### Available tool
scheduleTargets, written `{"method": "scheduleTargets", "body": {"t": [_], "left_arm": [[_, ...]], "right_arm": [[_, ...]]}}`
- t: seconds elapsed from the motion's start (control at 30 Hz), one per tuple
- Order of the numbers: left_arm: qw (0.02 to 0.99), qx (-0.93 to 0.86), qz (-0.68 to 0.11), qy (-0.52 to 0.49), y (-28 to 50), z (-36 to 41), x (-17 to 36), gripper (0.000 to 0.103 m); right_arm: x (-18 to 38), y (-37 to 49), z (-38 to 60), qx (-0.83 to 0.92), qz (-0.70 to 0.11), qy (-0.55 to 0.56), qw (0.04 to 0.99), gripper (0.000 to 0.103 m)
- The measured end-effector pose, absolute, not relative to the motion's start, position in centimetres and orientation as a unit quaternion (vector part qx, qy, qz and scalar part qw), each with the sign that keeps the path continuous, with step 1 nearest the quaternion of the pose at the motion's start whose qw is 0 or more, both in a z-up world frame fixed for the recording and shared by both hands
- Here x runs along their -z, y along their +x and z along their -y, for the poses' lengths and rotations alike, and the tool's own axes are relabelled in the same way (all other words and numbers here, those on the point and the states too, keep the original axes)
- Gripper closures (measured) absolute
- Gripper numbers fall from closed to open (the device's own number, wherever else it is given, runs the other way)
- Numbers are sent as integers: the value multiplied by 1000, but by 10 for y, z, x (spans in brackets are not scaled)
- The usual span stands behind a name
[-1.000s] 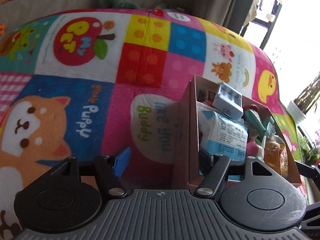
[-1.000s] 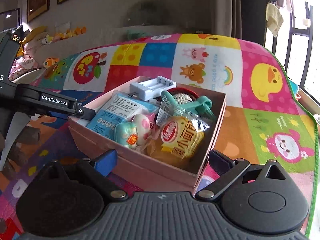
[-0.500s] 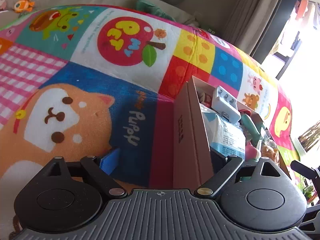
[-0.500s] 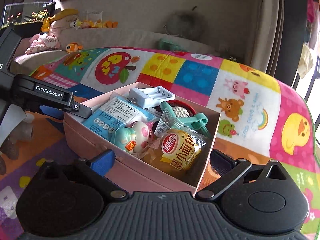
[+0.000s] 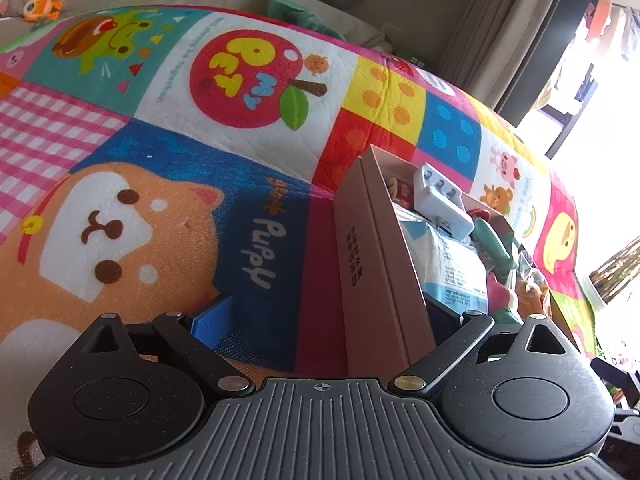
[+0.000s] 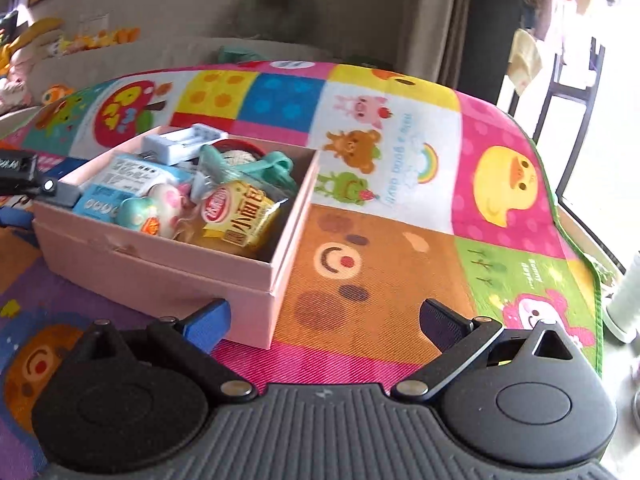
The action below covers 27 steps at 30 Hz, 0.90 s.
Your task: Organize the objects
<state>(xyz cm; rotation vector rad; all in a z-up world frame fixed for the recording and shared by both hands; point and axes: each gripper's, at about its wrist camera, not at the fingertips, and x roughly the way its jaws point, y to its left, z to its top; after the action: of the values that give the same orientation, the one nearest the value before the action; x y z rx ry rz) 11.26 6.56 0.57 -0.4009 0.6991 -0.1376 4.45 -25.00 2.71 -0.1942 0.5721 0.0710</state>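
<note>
A pink cardboard box sits on a colourful play mat. It holds a white battery charger, a blue packet, a teal clip, a pink-and-teal toy and a yellow snack packet. My left gripper is open and straddles the box's left wall, one finger outside and one inside. My right gripper is open and empty, its left finger near the box's front right corner, apart from it.
A sofa with plush toys stands behind the mat. Curtains and a bright window are on the right. The mat's green edge runs along the right, with a white object beyond it on the floor.
My right gripper has pulled back and swung right, off the box's front wall. The box now lies to its left. My left gripper has stayed straddling the box's left wall.
</note>
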Motion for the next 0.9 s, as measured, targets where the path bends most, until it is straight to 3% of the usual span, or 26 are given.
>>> {"method": "scheduleTargets", "body": {"t": [0.57,0.77,0.9], "left_arm": [[942,37,-316,-105,90,-50,-35,4],[951,56,-292,-84,30,-47,-54,4],[941,101,-318,-49,-20,-23,-35,4]], "right_arm": [[-15,-23,258,-54,-363,26,930,0],[-9,-63,267,-44,-373,25,927,0],[-9,-73,262,-27,-377,19,926,0]]}}
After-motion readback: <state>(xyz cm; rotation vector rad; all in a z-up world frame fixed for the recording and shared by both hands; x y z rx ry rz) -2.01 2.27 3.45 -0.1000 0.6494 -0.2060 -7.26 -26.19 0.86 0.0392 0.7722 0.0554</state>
